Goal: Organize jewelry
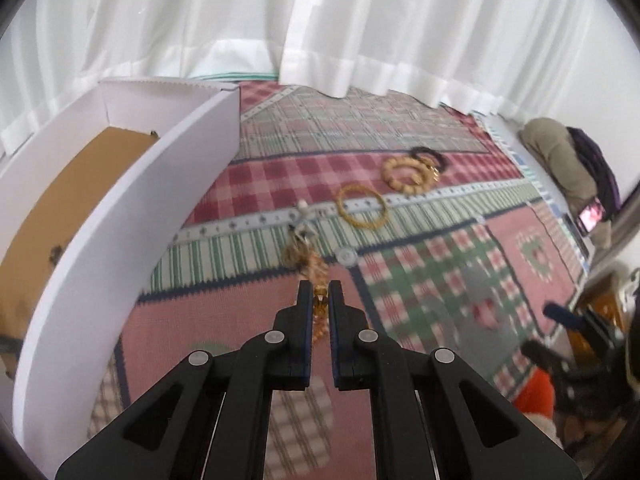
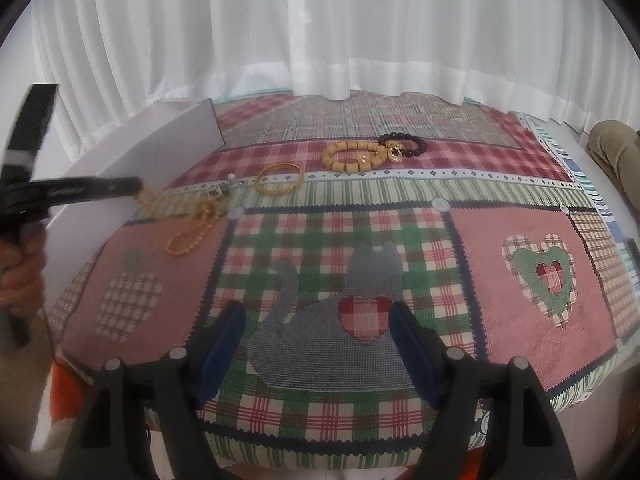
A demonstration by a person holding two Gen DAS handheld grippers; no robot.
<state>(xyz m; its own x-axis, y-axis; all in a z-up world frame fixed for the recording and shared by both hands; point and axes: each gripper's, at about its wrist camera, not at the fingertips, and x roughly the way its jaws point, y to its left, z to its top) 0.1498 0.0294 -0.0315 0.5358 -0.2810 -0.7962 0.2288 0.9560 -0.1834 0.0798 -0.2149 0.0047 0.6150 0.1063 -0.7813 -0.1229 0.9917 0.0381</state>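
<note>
While my left hand-held gripper (image 1: 320, 294) pinches the gold beaded necklace (image 2: 192, 228), its chain trails over the patchwork cloth (image 2: 472, 240); my right hand-held gripper (image 2: 316, 316) stands open.

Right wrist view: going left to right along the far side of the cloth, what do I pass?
White box → left gripper with the gold bead necklace → gold bangle → tan bead bracelet → black bead bracelet.
</note>
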